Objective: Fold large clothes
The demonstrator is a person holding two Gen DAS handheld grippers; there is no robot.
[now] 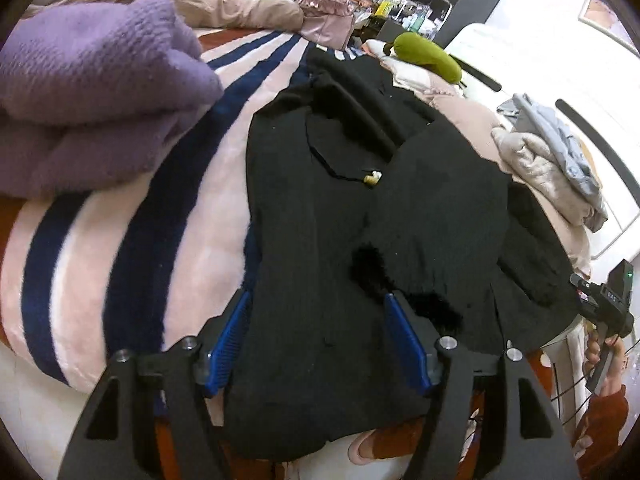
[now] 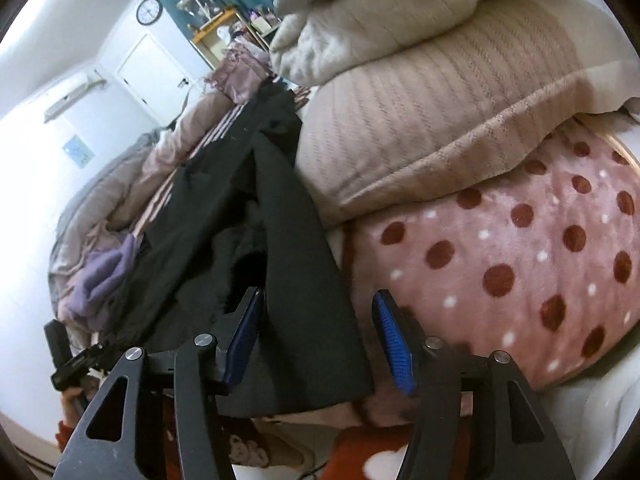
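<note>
Only the left wrist view takes in the whole black coat [image 1: 360, 216], spread flat on a pink blanket [image 1: 192, 208] with navy stripes, its hem nearest the camera, a small pale button at the front and fuzzy black trim near the lower edge. It also shows a purple knitted sweater [image 1: 96, 92] bunched to the left, a green plush toy [image 1: 428, 58] beyond the collar and a heap of grey and beige clothes [image 1: 556, 160] to the right. The right wrist view sees the coat [image 2: 288, 264] edge-on, and alone shows a ribbed beige pillow [image 2: 440, 120], a pink blanket with dark red dots [image 2: 520, 248] and a wall clock [image 2: 149, 11]. The left gripper [image 1: 318, 340] tilts down over the hem, its ribbed blue pads spread, with cloth lying between them but not pinched. The right gripper [image 2: 316, 340] stands spread too, over the coat's near corner, gripping nothing. A hand [image 1: 604, 360] in a red sleeve holds it at the edge of the left view.
</note>
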